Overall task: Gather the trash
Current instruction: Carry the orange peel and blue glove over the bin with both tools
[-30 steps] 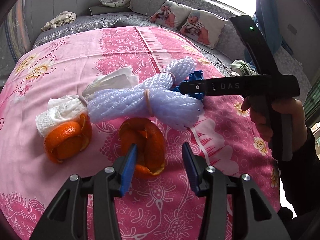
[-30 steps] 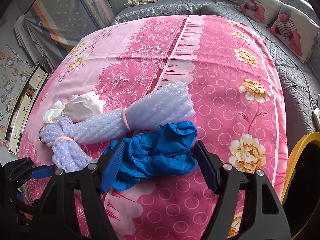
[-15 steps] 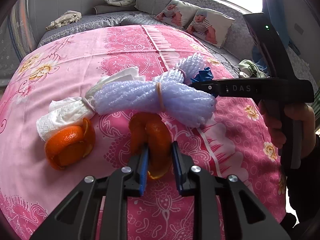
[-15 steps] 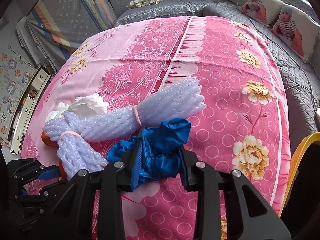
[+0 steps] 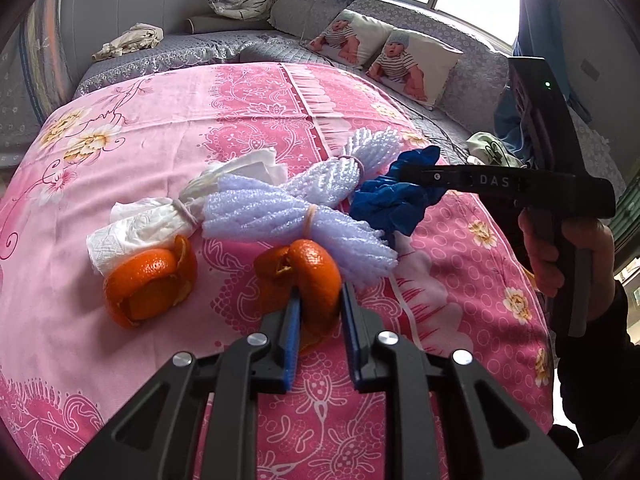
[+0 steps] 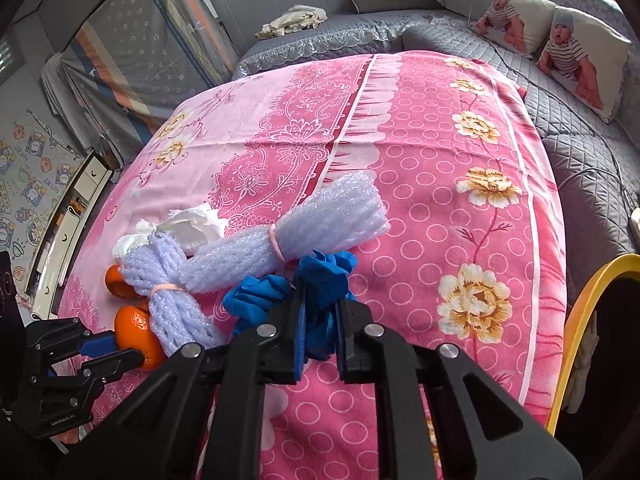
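Left gripper [image 5: 318, 312] clamps the upright orange peel [image 5: 308, 276] — base hidden, probably — right gripper [image 6: 320, 320] pinches the crumpled blue glove [image 6: 316, 280] ahead.

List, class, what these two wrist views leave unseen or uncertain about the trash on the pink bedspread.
1. Left wrist view: the lower part of the orange peel is hidden between the left gripper fingers.
2. Right wrist view: the second peel is mostly hidden behind the foam netting.
3. Right wrist view: the yellow rim is cut off by the edge; what it belongs to cannot be told.

Orange peels [image 5: 316, 276], blue glove [image 6: 324, 280], lilac foam netting [image 5: 280, 212], pink floral bedsheet [image 6: 440, 140].
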`<control>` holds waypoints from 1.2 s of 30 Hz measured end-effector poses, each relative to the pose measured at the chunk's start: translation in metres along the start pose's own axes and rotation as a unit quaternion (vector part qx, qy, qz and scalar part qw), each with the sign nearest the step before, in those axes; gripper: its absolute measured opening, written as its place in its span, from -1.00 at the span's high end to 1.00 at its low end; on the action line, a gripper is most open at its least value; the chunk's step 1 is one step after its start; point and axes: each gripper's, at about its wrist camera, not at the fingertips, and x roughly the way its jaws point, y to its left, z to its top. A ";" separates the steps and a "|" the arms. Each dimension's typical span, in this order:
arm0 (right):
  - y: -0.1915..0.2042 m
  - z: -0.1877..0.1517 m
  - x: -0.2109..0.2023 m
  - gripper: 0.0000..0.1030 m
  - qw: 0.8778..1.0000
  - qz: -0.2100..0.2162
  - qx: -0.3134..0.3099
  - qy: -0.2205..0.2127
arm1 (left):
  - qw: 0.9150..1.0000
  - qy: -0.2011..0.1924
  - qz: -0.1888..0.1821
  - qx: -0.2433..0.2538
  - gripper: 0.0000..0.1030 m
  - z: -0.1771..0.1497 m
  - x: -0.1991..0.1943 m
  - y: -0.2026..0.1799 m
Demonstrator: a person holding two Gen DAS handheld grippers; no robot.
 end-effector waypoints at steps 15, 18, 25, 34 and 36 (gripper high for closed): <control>-0.004 -0.004 -0.056 0.80 0.999 0.013 0.001 -0.049 | 1.000 -0.022 -0.011 0.003 0.65 0.000 -0.030 -0.013; -0.006 -0.005 -0.061 0.80 0.998 0.013 0.003 -0.054 | 1.000 -0.027 -0.012 0.007 0.65 0.002 -0.034 -0.019; -0.012 -0.008 -0.068 0.80 0.998 0.009 0.007 -0.061 | 0.999 -0.042 -0.014 0.007 0.65 0.007 -0.038 -0.031; -0.028 -0.012 -0.072 0.80 0.998 0.003 0.016 -0.066 | 0.999 -0.043 -0.029 0.005 0.65 0.016 -0.028 -0.044; -0.032 -0.012 -0.072 0.80 0.998 0.003 0.018 -0.066 | 0.998 -0.044 -0.033 0.006 0.65 0.018 -0.024 -0.048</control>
